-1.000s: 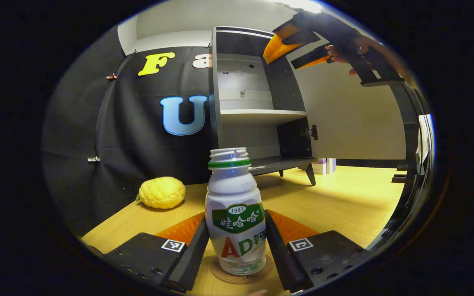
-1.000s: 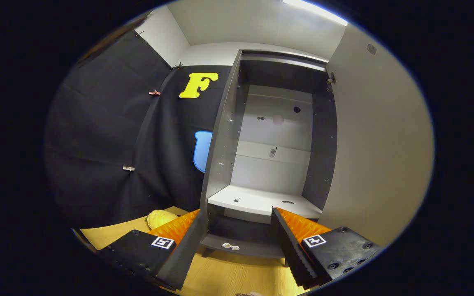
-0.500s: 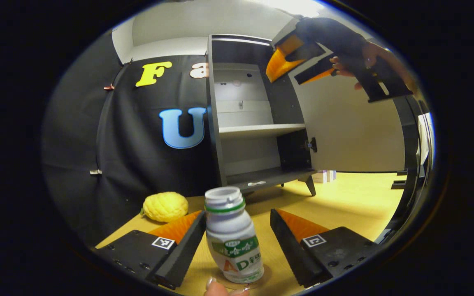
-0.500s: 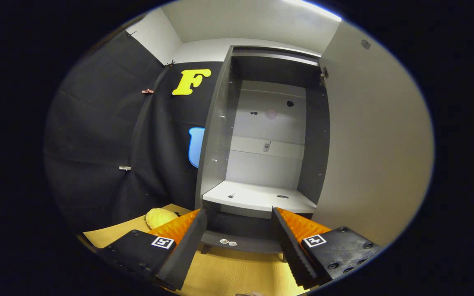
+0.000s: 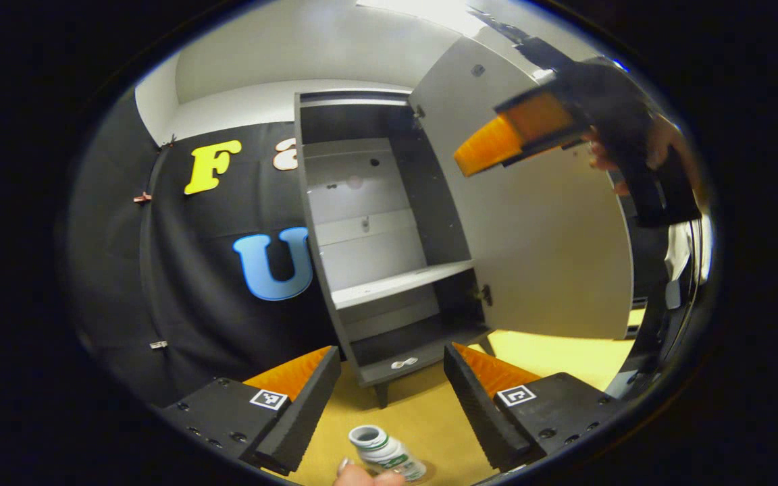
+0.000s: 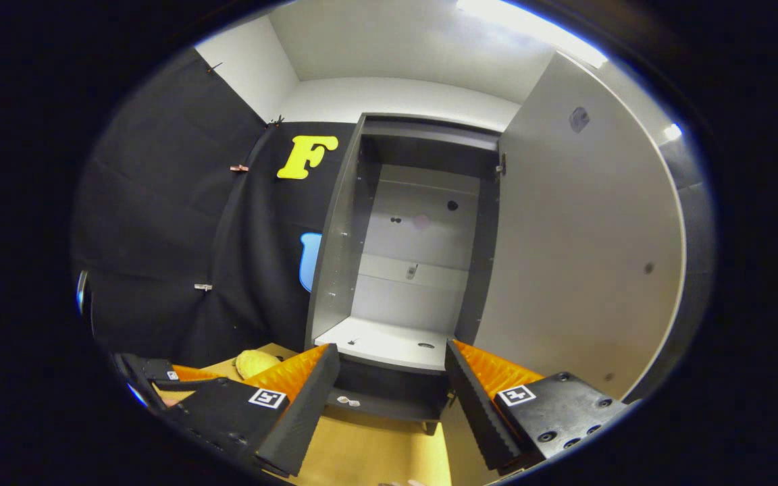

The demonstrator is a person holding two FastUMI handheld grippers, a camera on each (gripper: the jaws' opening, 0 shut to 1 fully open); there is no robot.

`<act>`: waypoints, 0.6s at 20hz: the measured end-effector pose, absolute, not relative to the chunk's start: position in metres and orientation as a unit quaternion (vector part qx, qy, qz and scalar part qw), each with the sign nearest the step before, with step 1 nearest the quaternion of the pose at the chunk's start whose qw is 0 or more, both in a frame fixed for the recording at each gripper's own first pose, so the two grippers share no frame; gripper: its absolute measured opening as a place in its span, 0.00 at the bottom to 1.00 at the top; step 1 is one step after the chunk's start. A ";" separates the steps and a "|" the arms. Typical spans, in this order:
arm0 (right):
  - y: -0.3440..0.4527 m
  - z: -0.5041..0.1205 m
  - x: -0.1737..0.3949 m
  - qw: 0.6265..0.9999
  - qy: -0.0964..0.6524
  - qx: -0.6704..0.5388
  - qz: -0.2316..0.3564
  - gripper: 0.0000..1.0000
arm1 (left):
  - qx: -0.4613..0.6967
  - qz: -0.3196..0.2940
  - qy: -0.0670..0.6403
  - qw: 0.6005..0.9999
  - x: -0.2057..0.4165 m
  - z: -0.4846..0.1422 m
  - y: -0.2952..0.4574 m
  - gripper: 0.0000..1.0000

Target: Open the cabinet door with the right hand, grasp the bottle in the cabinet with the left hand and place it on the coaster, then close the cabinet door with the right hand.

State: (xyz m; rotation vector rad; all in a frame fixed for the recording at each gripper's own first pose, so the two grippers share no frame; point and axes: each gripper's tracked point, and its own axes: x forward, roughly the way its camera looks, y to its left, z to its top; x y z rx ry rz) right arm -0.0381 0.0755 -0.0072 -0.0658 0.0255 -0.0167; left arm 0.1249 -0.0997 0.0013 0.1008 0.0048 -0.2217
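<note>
Left gripper (image 5: 389,398) is seen with its two ribbed, wedge-shaped fingers spread wide and nothing held between them. Below the gap, at the bottom edge of the left gripper view, the small white plastic bottle (image 5: 386,459) with a green neck ring and an uncapped mouth stands on the wood-grain tabletop (image 5: 423,418), clear of both fingers; whether the coaster lies under it cannot be told. A fingertip (image 5: 355,474) is noted just beside the bottle.

Right gripper (image 6: 389,398) is likewise spread, empty, and pointed at the cabinet (image 6: 402,270). In the left gripper view it (image 5: 497,138) appears raised in a hand (image 5: 639,145) in front of the open cabinet door (image 5: 551,236).

The cabinet is a tall dark-framed box on short legs, with a pale back panel and one pale flat shelf (image 6: 385,341). The shelf is bare apart from small dark marks. Two small pale scraps (image 6: 345,400) lie on the dark bottom board. The door is a smooth pale slab, swung out on its hinges.

A knobbly yellow fruit-like object (image 6: 254,362) rests on the tabletop beside the cabinet.
</note>
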 end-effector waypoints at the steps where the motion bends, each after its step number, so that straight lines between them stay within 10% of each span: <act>1: 0.067 0.003 -0.049 1.000 0.005 -0.026 -0.017 0.98 | 0.038 -0.128 0.004 0.991 0.126 0.015 -0.109 1.00; 12: -0.087 0.031 -0.174 0.985 -0.025 0.022 -0.169 0.97 | -0.031 -0.231 0.029 0.972 0.157 0.105 -0.216 0.96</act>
